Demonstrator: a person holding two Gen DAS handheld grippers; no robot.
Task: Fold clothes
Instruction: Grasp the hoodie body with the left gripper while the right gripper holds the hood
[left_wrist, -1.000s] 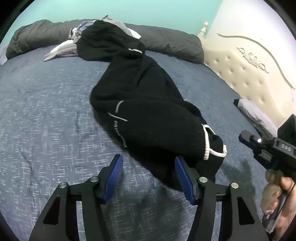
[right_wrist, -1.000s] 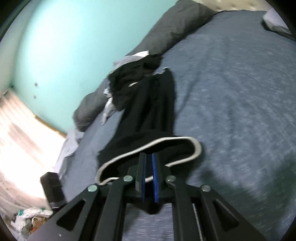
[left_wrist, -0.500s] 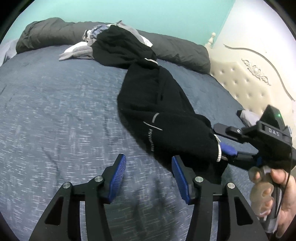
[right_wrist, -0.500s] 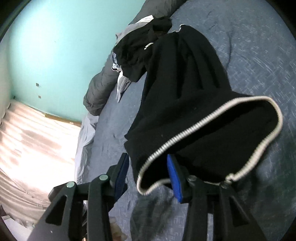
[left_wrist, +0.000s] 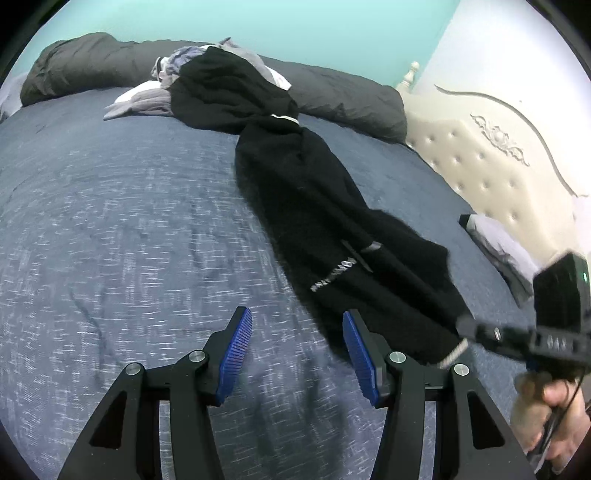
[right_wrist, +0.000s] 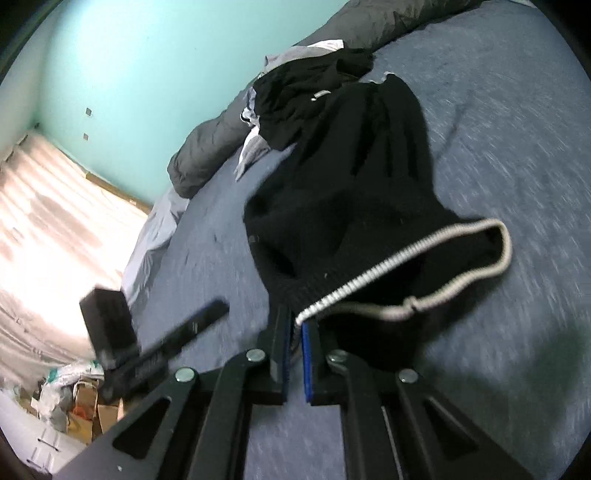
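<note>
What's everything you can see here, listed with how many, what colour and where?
black garment: one, black with a pale ribbed hem, stretched along the bed from the pile to the near edge
clothes pile: one heap, black, grey and white, at the far side of the bed
bedspread: one, mottled blue-grey, covering the bed
rolled duvet: one, dark grey, along the teal wall
headboard: one, cream, tufted, to the right
clutter: several boxes and bags, mixed colours, on the floor
left tool: one, black with blue pads, open above the bedspread
right tool: one, black with blue pads, shut on the garment's hem
hand: one, gripping the right tool's handle
</note>
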